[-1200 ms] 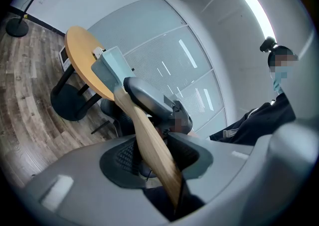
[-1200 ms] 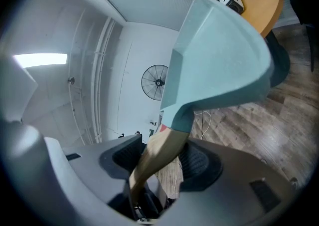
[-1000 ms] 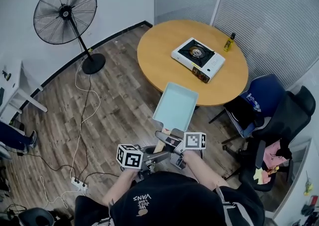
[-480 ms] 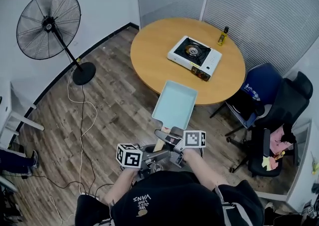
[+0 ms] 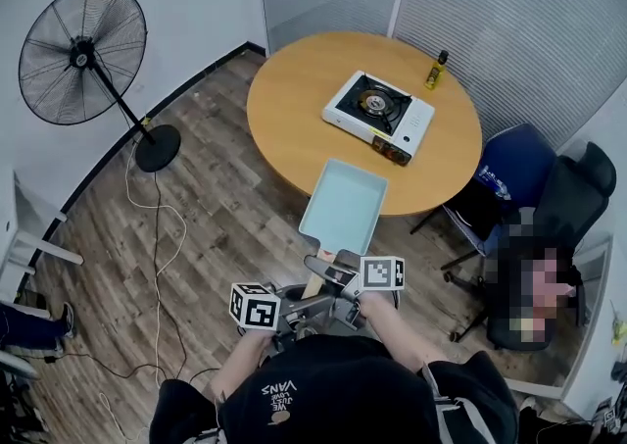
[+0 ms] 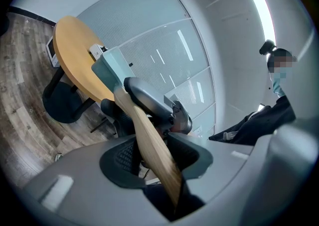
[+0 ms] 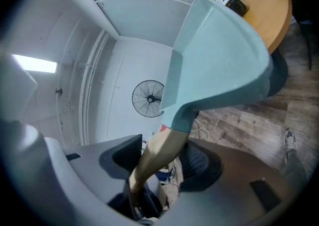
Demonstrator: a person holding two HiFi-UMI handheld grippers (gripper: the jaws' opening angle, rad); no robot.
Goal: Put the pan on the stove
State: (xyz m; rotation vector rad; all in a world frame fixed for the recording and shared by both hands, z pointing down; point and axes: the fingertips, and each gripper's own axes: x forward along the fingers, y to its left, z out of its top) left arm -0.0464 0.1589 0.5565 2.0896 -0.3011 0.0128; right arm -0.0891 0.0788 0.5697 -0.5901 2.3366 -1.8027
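A light teal square pan [image 5: 343,205] with a wooden handle [image 5: 314,282] hangs in the air short of the round wooden table [image 5: 294,128]. Both grippers grasp the handle. My left gripper [image 5: 306,309] is shut on its rear end, and in the left gripper view the handle [image 6: 149,140] runs between the pads of my left gripper [image 6: 154,155]. My right gripper [image 5: 329,272] is shut on the handle closer to the pan [image 7: 219,55], as the right gripper [image 7: 162,162] view shows. The white portable stove [image 5: 378,115] stands on the table, its burner bare.
A small yellow bottle [image 5: 436,70] stands behind the stove. A pedestal fan [image 5: 83,55] is at the left, with cables [image 5: 147,226] trailing over the wood floor. A blue chair [image 5: 509,187] and a black chair [image 5: 554,226] sit right of the table. A person [image 6: 276,95] stands nearby.
The table and stove have shifted left and slightly nearer in the head view, as has the fan. The pan and both grippers keep the same hold.
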